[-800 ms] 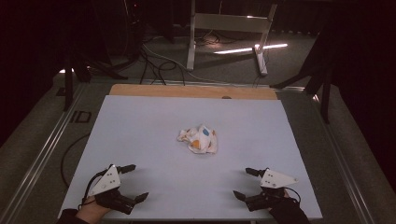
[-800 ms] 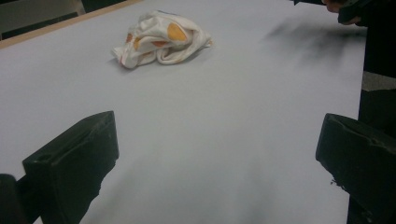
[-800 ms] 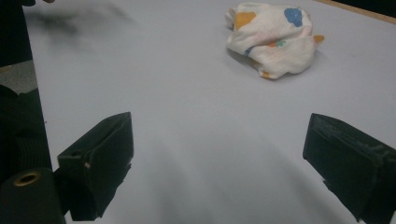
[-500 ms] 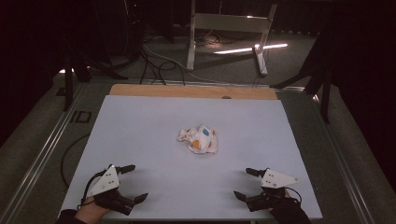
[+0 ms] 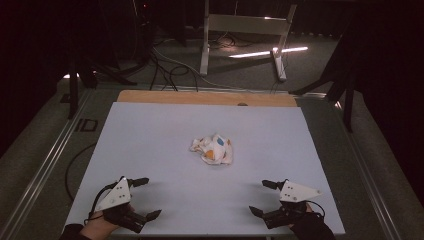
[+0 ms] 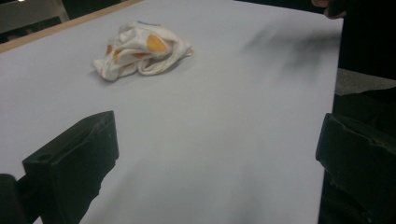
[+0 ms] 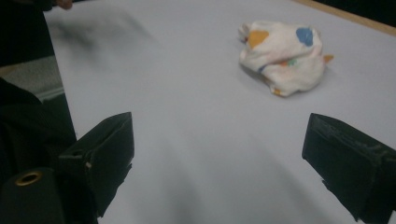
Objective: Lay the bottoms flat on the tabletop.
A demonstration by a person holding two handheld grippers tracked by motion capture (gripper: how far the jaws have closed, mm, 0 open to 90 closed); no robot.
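Note:
A crumpled white cloth (image 5: 212,149) with orange and blue spots lies near the middle of the pale table (image 5: 150,140). My left gripper (image 5: 146,198) rests at the front left, jaws wide apart and empty. At the front right sits my right gripper (image 5: 264,197), also open with nothing between its jaws. The cloth (image 6: 140,48) lies well ahead in the left gripper view, up and left of the left gripper (image 6: 215,154). In the right gripper view the cloth (image 7: 282,53) sits ahead to the right of the right gripper (image 7: 219,154).
A wooden strip (image 5: 205,97) edges the table's far side. Beyond it are a white metal stand (image 5: 240,30) and cables (image 5: 165,65) on the dark floor. A rail (image 5: 45,165) runs along the table's left side.

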